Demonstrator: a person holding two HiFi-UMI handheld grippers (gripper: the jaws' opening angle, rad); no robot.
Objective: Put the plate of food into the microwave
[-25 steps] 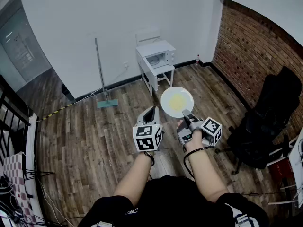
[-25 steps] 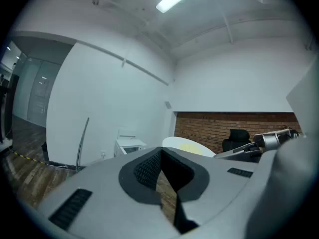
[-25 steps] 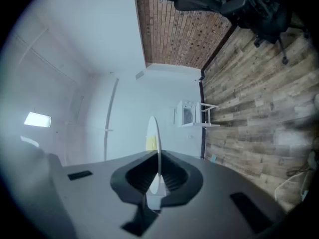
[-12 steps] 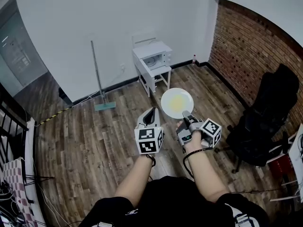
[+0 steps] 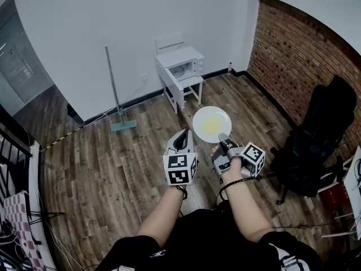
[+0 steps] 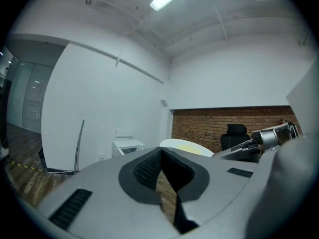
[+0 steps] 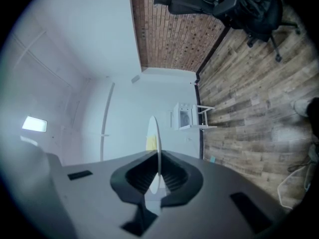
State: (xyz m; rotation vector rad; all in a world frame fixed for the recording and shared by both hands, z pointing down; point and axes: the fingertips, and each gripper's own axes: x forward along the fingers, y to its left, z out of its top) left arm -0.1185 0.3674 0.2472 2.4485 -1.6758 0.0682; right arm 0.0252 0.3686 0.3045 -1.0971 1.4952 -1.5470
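A white plate (image 5: 211, 124) with yellow food on it hangs level above the wooden floor. My right gripper (image 5: 224, 140) is shut on its near rim; in the right gripper view the plate (image 7: 153, 133) shows edge-on between the pads. Just to its left my left gripper (image 5: 181, 141) is shut, with nothing between its jaws. The plate (image 6: 187, 146) shows beyond the jaws in the left gripper view. The white microwave (image 5: 183, 66) stands on a small white table (image 5: 186, 89) against the far wall, well ahead of both grippers. Whether its door is open cannot be told.
A mop (image 5: 115, 89) leans on the white wall left of the table. A brick wall (image 5: 299, 55) runs along the right, with a black office chair (image 5: 321, 145) before it. Wooden floor (image 5: 113, 162) lies between me and the microwave.
The microwave and mop sit slightly further left in the head view. Both grippers and the plate keep their pose.
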